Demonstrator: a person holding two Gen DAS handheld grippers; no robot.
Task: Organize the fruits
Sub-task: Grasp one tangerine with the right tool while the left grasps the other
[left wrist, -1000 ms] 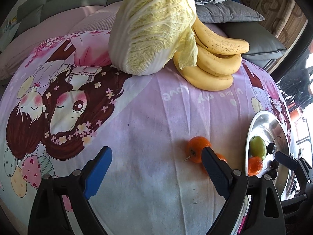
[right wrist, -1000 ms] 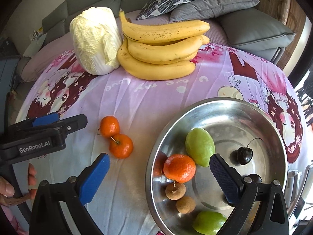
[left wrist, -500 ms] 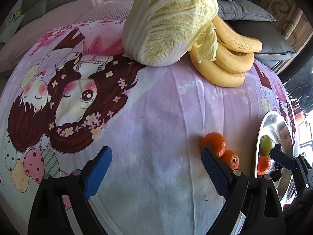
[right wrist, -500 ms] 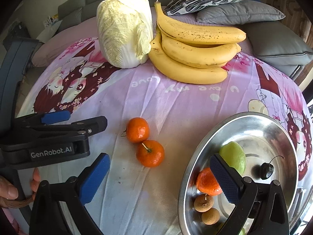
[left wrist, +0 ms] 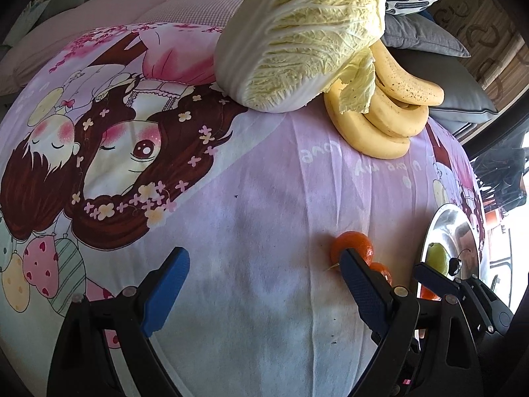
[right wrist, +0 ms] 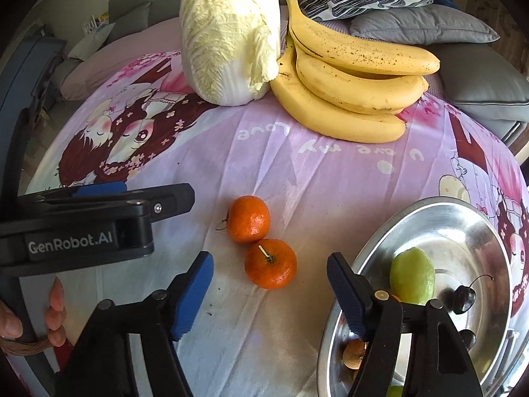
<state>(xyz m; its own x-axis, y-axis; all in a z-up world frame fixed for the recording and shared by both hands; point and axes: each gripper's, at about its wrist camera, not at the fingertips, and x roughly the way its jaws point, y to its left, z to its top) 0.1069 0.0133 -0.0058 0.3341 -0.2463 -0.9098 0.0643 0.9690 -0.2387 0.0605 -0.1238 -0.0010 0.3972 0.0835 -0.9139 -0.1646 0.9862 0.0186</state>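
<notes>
The right gripper (right wrist: 269, 297) points down at the pink cartoon cloth (right wrist: 330, 178), its jaws closing with nothing pressed between the blue pads. The near mandarin (right wrist: 270, 263) lies just ahead of the gap at its 12 o'clock, not touched by either finger. The far mandarin (right wrist: 248, 219) touches it from about 11 o'clock.

At the gripper's 3 o'clock stands the steel bowl (right wrist: 463, 218). Inside it lie a green fruit (right wrist: 411, 275), a dark cherry (right wrist: 464, 298) with its stem up, and a small brown fruit (right wrist: 353, 352) low at the rim, partly behind the right finger. More fruit shows at the bottom edge of the bowl, too hidden to name.

At 12 o'clock, at the far side of the cloth, a cabbage (right wrist: 228, 39) stands beside a bunch of bananas (right wrist: 347, 76); one loose leaf touches the bunch. Grey cushions (right wrist: 423, 26) sit behind them.

The left gripper (left wrist: 264, 284) hangs over bare cloth at the right gripper's 9 o'clock, jaws wide and holding nothing. In the left wrist view the two mandarins sit at its 2 o'clock, partly behind its right finger, with the bowl farther out at 3 o'clock. A hand (right wrist: 49, 317) grips its handle, fingers showing at the lower left of the right wrist view.
</notes>
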